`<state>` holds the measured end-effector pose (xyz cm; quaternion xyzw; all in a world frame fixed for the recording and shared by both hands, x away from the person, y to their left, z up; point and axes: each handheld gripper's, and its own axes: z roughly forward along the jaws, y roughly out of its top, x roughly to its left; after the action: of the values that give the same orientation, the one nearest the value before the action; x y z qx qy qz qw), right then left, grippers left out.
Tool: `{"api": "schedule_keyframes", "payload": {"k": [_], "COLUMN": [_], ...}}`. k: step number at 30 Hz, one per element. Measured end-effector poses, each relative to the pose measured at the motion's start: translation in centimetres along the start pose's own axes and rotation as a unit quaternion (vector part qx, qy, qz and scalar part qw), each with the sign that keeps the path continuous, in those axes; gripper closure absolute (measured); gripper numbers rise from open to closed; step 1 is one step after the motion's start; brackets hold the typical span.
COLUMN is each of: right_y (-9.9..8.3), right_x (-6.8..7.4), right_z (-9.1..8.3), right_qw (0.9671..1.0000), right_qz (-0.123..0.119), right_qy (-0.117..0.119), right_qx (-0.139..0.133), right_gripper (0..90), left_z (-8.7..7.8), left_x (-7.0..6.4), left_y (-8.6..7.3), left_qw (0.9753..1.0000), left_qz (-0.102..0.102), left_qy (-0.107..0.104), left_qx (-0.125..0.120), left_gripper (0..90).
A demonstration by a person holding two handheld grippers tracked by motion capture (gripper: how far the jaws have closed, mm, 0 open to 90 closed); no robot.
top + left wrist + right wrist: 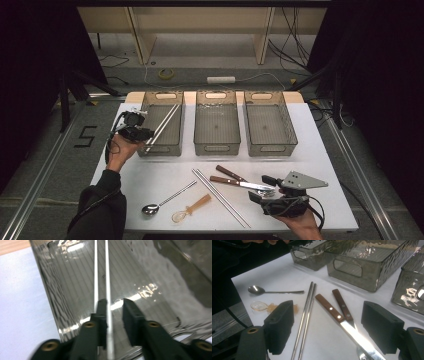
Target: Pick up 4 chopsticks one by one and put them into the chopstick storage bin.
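— Steel chopsticks (107,277), a pair, run slanted along the left bin (161,125). Where do the left tongs (148,134) sit against them?

— At the near end of the pair, over the bin's front edge. In the left gripper view the jaws are parted. One stick passes through the gap, hard against one jaw; the other stick runs on the outer side of that same jaw. The far jaw stands off, so nothing is pinched.

— And beyond the jaw tips?

— Both sticks carry on up the smoky plastic bin, side by side, towards its far wall.

— Moving right of those tongs?

— The middle bin (217,125) and the right bin (270,125) stand just beside one another on the white table (320,150). Nearer the person lie a metal spoon (150,208) and a clear amber-handled spoon (190,209).

— What lies ahead of the right tongs (259,189)?

— Those are spread wide, holding nothing. In the right gripper view, a second pair of chopsticks (307,315) lies by the left-hand jaw, and two wooden-handled knives (337,310) lie between the jaws, blades pointing back towards the tongs.

— Touching?

— Cannot tell; the blades reach the picture's lower edge between the jaws.
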<state>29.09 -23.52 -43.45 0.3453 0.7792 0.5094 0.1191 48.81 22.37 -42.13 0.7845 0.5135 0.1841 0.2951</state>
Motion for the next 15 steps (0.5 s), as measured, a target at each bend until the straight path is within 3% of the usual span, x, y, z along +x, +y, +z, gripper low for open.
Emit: {"api": "schedule_keyframes", "payload": {"k": [2, 9, 12, 15], "right_y": [0.0, 0.0, 0.1, 0.3], "right_x": [0.0, 0.0, 0.1, 0.1], "right_z": [0.0, 0.0, 0.1, 0.5], "right_qw": [1.0, 1.0, 0.9999, 0.9993], "right_qz": [0.001, -0.001, -0.004, -0.004], "right_qy": [0.0, 0.0, -0.004, -0.009], "right_qx": [0.0, 0.001, 0.01, 0.037], "right_gripper": [27.4, 27.4, 27.4, 27.3], "left_z": [-0.3, -1.1, -1.8, -2.6], "left_x": [-0.1, -0.7, -1.0, -1.4], "left_y": [0.2, 0.3, 0.1, -0.2], "left_qw": [1.0, 1.0, 0.9998, 0.9993], "left_qz": [0.001, 0.002, -0.002, 0.001], "left_qy": [0.007, 0.004, -0.008, -0.025], "left_qx": [-0.005, -0.007, -0.017, -0.029], "left_gripper": [60.5, 48.6, 42.6, 37.2]}}
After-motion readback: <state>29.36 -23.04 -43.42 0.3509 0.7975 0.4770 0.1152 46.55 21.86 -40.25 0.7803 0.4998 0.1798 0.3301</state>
